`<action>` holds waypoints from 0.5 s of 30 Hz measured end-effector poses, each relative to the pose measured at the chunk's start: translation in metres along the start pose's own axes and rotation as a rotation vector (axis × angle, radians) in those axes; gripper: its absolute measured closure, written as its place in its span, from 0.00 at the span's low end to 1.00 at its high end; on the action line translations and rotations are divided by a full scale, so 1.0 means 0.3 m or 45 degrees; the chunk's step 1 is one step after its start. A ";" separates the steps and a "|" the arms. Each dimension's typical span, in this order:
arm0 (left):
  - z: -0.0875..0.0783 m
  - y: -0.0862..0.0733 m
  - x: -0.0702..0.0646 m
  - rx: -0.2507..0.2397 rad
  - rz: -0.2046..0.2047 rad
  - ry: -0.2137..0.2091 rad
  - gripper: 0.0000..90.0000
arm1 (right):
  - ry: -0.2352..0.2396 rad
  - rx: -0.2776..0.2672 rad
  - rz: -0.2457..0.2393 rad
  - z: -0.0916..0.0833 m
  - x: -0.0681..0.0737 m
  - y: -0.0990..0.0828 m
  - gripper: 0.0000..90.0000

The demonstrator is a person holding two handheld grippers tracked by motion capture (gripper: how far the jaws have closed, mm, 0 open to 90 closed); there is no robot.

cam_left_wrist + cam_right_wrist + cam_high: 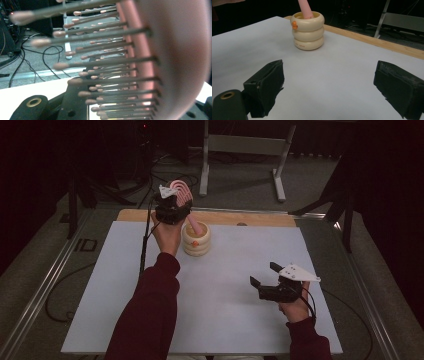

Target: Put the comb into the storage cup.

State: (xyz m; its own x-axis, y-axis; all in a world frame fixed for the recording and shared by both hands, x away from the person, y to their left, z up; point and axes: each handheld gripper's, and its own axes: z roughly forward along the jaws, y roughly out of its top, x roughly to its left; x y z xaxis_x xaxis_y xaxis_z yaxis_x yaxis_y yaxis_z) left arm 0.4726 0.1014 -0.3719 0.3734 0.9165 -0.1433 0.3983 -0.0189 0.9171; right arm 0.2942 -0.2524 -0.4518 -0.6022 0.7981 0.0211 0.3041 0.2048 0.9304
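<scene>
Left gripper (pixel 172 202) clamps pink hairbrush (pixel 181 191) by its head at far left, handle in cream cup (pixel 196 240). Light, stiff, bristles springy; grip the rim. Right gripper (pixel 265 275) wide, empty.

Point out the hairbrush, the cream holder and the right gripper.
hairbrush (pixel 181 189): high view, on its pink head.
cream holder (pixel 307 31): right gripper view, on its ringed side wall.
right gripper (pixel 261 274): high view, midway between its open jaws.
</scene>
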 end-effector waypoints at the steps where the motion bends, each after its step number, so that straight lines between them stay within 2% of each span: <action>1: 0.002 -0.001 -0.001 0.002 0.001 0.000 0.70 | 0.000 0.000 0.000 0.000 0.000 0.000 0.10; 15: 0.023 -0.018 -0.011 0.019 0.017 0.008 0.70 | 0.001 -0.003 0.002 -0.003 0.000 0.002 0.10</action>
State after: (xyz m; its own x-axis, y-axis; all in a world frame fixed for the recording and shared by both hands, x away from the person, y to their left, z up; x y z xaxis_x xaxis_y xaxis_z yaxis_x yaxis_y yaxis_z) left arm 0.4751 0.0957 -0.3791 0.3738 0.9186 -0.1284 0.4058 -0.0375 0.9132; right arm 0.2939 -0.2529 -0.4510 -0.6020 0.7982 0.0229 0.3032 0.2019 0.9313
